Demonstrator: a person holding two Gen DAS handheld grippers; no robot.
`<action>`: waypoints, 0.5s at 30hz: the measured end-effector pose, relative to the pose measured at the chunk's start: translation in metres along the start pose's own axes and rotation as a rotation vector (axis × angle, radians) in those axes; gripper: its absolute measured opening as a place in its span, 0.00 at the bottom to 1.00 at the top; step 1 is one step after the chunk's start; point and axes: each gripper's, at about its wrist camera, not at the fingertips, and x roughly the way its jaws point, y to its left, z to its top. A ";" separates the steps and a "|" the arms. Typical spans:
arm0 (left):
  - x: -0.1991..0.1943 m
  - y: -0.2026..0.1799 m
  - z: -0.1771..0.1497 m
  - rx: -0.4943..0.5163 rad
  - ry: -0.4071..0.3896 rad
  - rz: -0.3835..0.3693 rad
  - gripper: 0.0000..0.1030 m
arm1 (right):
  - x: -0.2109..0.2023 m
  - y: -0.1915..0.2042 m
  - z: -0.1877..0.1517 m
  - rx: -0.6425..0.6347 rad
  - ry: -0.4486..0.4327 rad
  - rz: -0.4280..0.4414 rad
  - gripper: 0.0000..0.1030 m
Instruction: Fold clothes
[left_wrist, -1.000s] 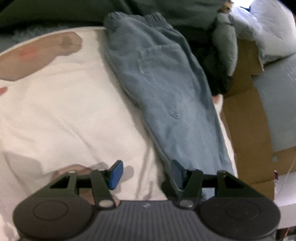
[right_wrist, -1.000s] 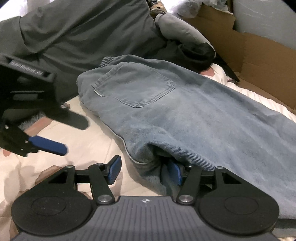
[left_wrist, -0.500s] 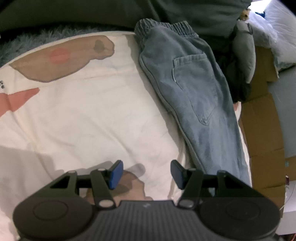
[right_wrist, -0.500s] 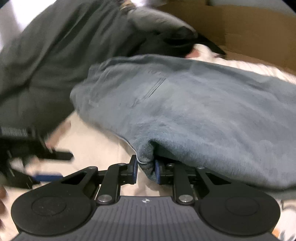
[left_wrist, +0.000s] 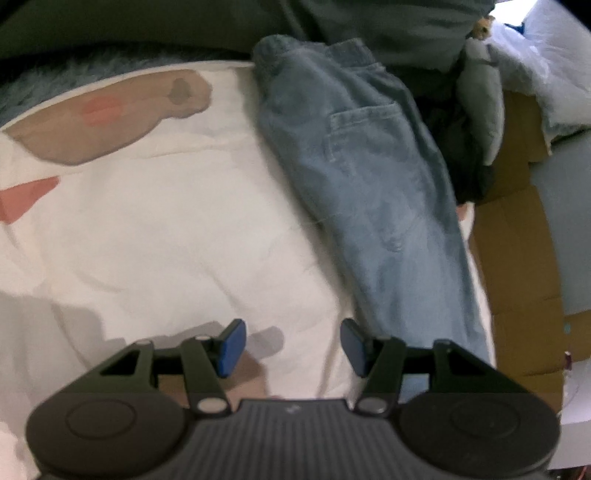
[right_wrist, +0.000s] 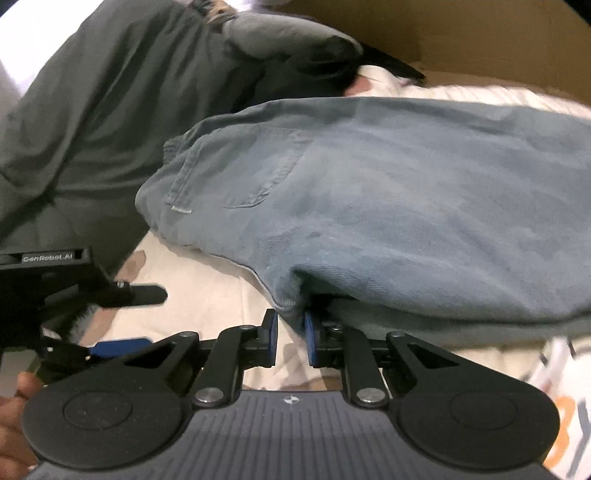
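Right claw (right_wrist: 291, 338) clenched on near edge of jeans (right_wrist: 388, 206); left claw (left_wrist: 292, 343) released, jeans (left_wrist: 369, 177) just right, stretching far.

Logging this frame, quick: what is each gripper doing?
Left gripper: open, holding nothing.
Right gripper: shut on the jeans.

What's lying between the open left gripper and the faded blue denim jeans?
Only bare white bedsheet, seen in the left wrist view. The left gripper hangs open over it, and the blue denim jeans lie just right of its right finger.
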 end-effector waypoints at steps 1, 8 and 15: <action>0.001 -0.006 0.001 0.015 -0.004 -0.010 0.57 | -0.005 -0.004 0.000 0.015 -0.010 0.010 0.14; 0.017 -0.054 -0.002 0.119 0.012 -0.109 0.57 | -0.039 -0.030 0.001 0.074 -0.080 -0.032 0.14; 0.041 -0.095 -0.017 0.190 0.074 -0.212 0.56 | -0.047 -0.056 0.020 0.125 -0.158 -0.096 0.16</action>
